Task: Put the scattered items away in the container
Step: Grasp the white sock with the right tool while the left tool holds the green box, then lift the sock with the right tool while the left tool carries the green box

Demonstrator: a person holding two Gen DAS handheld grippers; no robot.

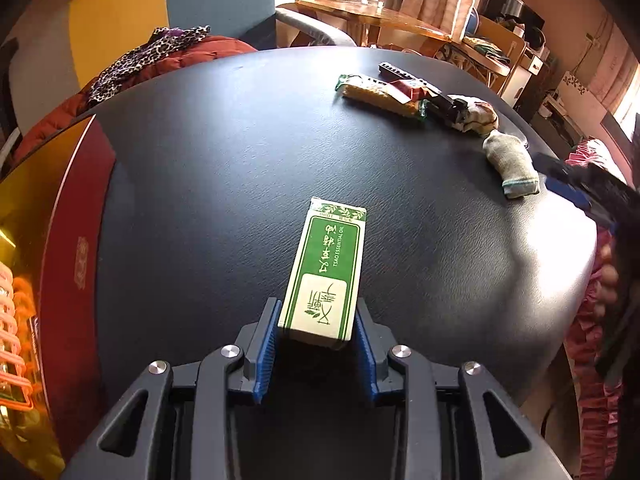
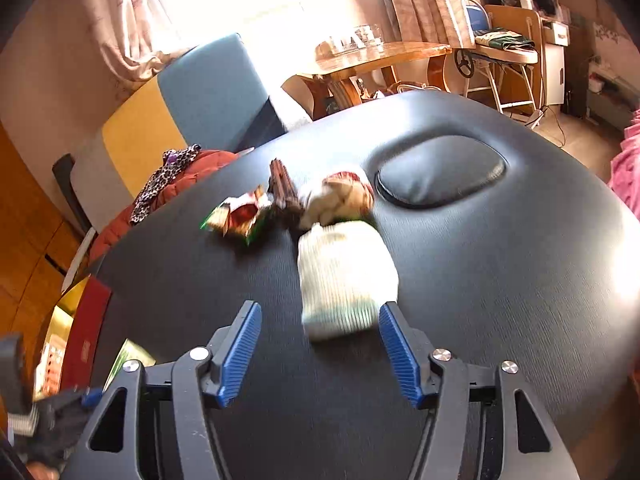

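Note:
A green and white essential-oil box (image 1: 326, 264) lies on the black padded table (image 1: 192, 168). My left gripper (image 1: 318, 312) is shut on its near end, a blue pad against each long side. A pale ribbed rolled sock (image 2: 344, 280) lies between the fingers of my open right gripper (image 2: 320, 316), close to the right finger (image 2: 400, 352), which may touch it. The same sock (image 1: 512, 168) lies near the table's right edge in the left wrist view. The red container (image 1: 80, 240) with a gold inside sits at the left, also seen as the red container (image 2: 86, 320) in the right wrist view.
A snack packet (image 1: 380, 92), a dark comb-like strip (image 1: 400, 72) and a patterned rolled sock (image 1: 480, 114) lie at the far right. Pink hangers (image 1: 8, 320) lie in the container. An oval cushion (image 2: 440, 176) is set into the table. Clothes (image 1: 160, 56) are heaped beyond the far edge.

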